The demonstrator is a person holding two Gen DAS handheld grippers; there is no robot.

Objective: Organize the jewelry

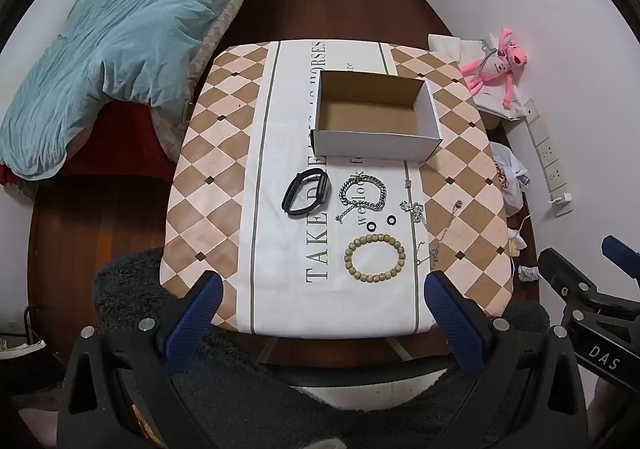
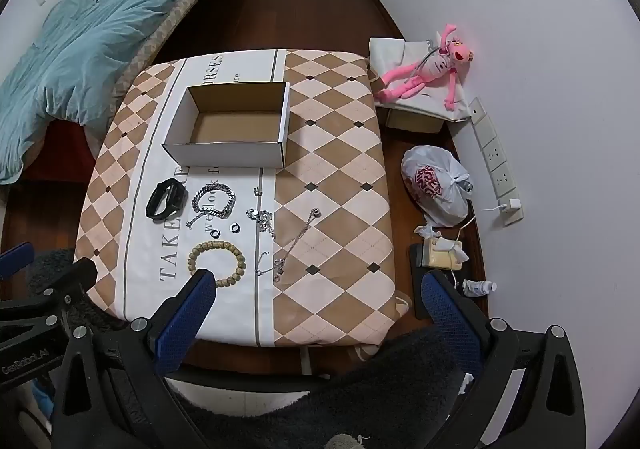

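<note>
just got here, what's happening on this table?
Jewelry sort, not yet started. Both tools hang open over the near edge of the table, left tool and right tool, holding nothing. The box at the back is empty. In front of it lie a black band, a chain bracelet, two small rings, a bead bracelet and thin chains to the right.

Tablecloth (image 1: 280, 169) reads "TAKE", "HORSES"; right gripper (image 1: 600, 363) "DAS"
</note>
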